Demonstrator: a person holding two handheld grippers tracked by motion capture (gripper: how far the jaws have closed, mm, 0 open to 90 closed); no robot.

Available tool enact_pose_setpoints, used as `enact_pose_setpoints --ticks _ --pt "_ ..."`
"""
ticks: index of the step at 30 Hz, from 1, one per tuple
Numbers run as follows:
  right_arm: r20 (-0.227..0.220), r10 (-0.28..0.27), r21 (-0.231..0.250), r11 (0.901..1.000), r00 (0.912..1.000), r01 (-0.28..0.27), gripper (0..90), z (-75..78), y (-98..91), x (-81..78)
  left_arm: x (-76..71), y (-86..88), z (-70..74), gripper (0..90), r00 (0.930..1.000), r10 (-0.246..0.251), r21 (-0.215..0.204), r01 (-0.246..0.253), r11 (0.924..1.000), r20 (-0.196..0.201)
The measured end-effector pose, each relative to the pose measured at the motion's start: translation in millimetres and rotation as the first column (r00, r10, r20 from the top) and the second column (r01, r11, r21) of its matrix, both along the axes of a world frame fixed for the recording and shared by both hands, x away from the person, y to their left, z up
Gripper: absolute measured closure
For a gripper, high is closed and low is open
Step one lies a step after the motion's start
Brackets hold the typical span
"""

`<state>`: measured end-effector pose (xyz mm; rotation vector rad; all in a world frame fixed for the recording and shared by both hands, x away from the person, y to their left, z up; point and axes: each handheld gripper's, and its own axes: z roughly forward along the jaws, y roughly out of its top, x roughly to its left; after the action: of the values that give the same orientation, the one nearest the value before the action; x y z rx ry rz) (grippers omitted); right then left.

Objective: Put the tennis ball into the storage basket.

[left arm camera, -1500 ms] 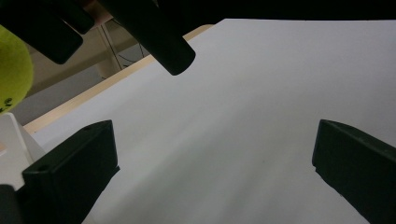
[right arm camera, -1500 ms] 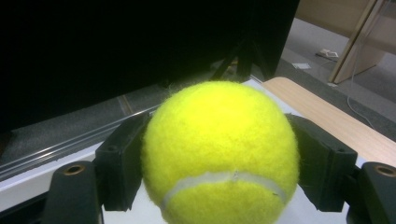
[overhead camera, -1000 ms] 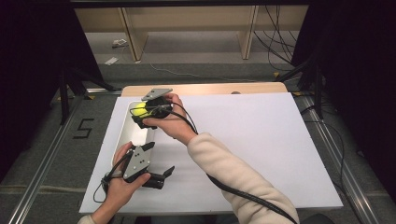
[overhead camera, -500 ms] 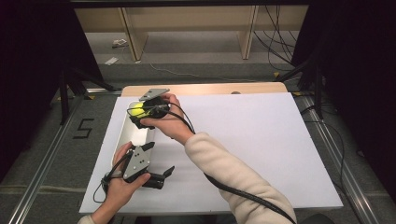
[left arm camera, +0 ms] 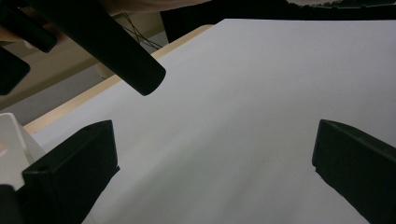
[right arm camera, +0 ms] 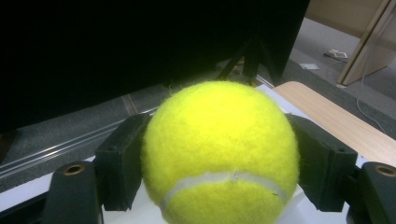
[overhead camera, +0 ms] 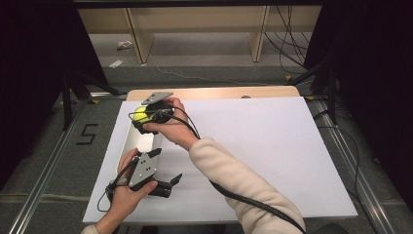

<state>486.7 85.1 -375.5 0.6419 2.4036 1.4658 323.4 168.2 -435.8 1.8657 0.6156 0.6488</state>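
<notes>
A yellow tennis ball (right arm camera: 219, 149) is clamped between the two black jaws of my right gripper (right arm camera: 219, 168). In the high view that right gripper (overhead camera: 142, 118) holds the ball (overhead camera: 140, 114) over the far end of a long white tray (overhead camera: 125, 146) at the table's left side. My left gripper (overhead camera: 171, 185) rests near the front left of the white table top, just right of the tray's near end. Its jaws stand wide apart in the left gripper view (left arm camera: 212, 172), with bare white surface between them.
The white board (overhead camera: 263, 146) covers the table, and a wooden edge (overhead camera: 219, 92) shows along its far side. A corner of the tray (left arm camera: 9, 149) appears at the left of the left gripper view. The right gripper's cable (overhead camera: 234, 195) trails under the sleeve.
</notes>
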Motion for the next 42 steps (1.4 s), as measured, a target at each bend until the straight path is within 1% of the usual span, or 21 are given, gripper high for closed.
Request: enact_pose_setpoints --ticks 7,13,16,24,42 --pt "-0.005 0.003 -0.002 1.0000 1.0000 -0.003 27.0 -1.6 3.5 -0.2 -0.2 -0.3 -0.1 0.0 1.0000 -0.003 0.005 0.003 1.0000 0.003" --pt "-0.010 0.008 -0.016 0.9998 0.9999 -0.008 27.0 -3.4 4.8 1.4 -0.1 -0.4 -0.3 0.0 1.0000 -0.003 0.007 0.003 1.0000 0.004" --pt "-0.009 0.005 -0.011 0.9999 0.9999 -0.005 27.0 -3.7 6.2 1.7 -0.1 -0.4 -0.5 0.0 1.0000 -0.006 0.009 0.006 0.9999 0.003" --pt "-0.015 0.008 -0.017 0.9998 0.9999 -0.008 27.0 -5.0 8.6 2.5 -0.4 -0.4 -0.4 0.0 1.0000 -0.008 0.013 0.008 0.9999 0.004" --pt "-0.022 0.016 -0.027 0.9995 0.9996 -0.016 26.9 -7.8 16.4 4.7 -0.8 -0.8 -0.9 0.0 0.9999 -0.014 0.011 0.014 0.9998 -0.001"
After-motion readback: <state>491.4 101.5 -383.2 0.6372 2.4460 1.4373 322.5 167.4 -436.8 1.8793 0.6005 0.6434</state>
